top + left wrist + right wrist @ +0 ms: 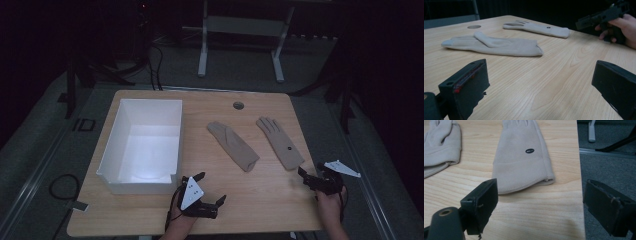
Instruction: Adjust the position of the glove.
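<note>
Beige gloves, two: left glove [233, 146] and right glove [280, 142] flat on table [260, 200]; white bin [142, 145] empty alongside. Right tool [311, 181] wide, facing right glove's cuff, likely for pickup; left tool [210, 190] wide, idle.

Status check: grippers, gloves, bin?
Left hand-held gripper open, empty. Right hand-held gripper open, just short of right glove cuff. Left glove flat on table. White bin empty. Nothing in the way.

Your wooden table [260, 200] has a round hole [238, 105] near its far edge; beyond it stand white frame legs [202, 55], and a black cable [59, 184] loops on the floor at near left
</note>
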Demonstrator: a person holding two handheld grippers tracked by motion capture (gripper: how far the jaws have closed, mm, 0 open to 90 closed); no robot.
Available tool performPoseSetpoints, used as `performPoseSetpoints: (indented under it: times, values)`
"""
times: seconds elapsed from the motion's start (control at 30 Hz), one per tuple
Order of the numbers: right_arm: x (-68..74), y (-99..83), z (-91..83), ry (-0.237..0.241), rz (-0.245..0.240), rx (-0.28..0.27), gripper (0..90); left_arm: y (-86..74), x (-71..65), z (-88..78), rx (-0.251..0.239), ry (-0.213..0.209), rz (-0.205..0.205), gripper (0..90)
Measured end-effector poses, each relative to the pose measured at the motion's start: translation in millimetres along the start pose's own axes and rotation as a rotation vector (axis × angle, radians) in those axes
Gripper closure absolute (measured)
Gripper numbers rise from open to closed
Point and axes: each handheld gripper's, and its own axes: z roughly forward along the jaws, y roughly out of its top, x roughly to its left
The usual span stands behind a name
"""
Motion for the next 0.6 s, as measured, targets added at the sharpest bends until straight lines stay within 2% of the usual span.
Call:
performPoseSetpoints:
  times: [0.3,0.4,0.5,0.6]
  values:
    - [0.4,-0.3,0.7,0.006,-0.007,0.009,12.6,0.0,-0.3,0.2,-0.001,0.008,-0.001,1.2]
    - [0.1,0.9,1.2,0.028,-0.017,0.017,11.9,0.1,1.0,0.8,-0.003,0.006,-0.019,1.2]
    - [-0.6,4.0,-0.4,0.051,-0.02,0.019,11.9,-0.1,-0.1,0.2,-0.008,0.009,-0.007,1.3]
    - [-1.6,13.5,-5.7,0.041,-0.023,0.016,11.9,-0.4,-1.4,-0.2,-0.011,0.009,0.007,1.2]
